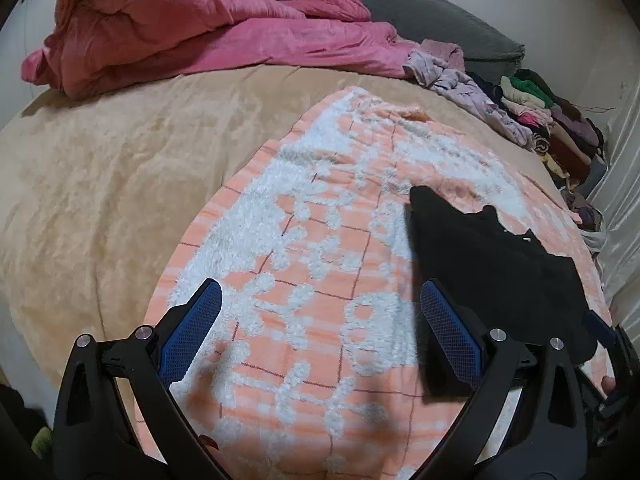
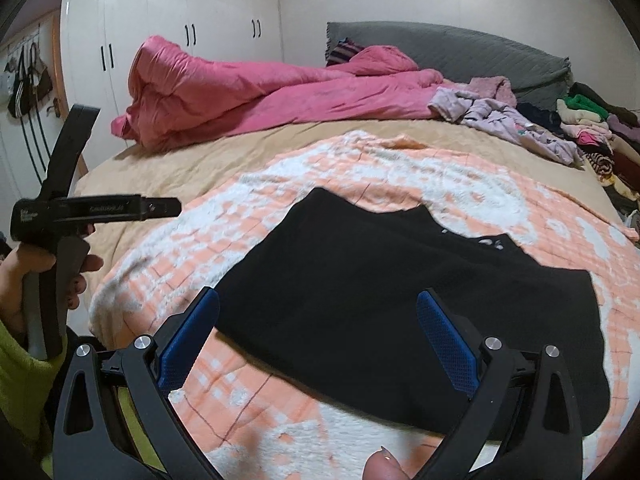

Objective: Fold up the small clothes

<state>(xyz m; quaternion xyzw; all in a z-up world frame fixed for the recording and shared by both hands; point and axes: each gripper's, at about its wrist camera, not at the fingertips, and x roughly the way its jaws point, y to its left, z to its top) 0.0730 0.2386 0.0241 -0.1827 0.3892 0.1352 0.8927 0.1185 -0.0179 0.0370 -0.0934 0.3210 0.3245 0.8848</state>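
One black garment [image 2: 404,308] lies flat on the orange and white blanket [image 2: 280,396] spread over the bed [image 2: 192,160]. Its long side runs across the view of the right tongs [image 2: 318,340], from their left finger past their right one, with the notched edge pointing away towards the grey headboard [image 2: 460,52]. The right tongs are spread wide just above its near edge, pinching nothing. The left tongs [image 1: 320,332] are also spread and empty over bare blanket, the garment lying just beyond their right finger. A pink duvet [image 1: 180,36] lies far ahead of both, clothes [image 1: 540,116] piled off to the right.
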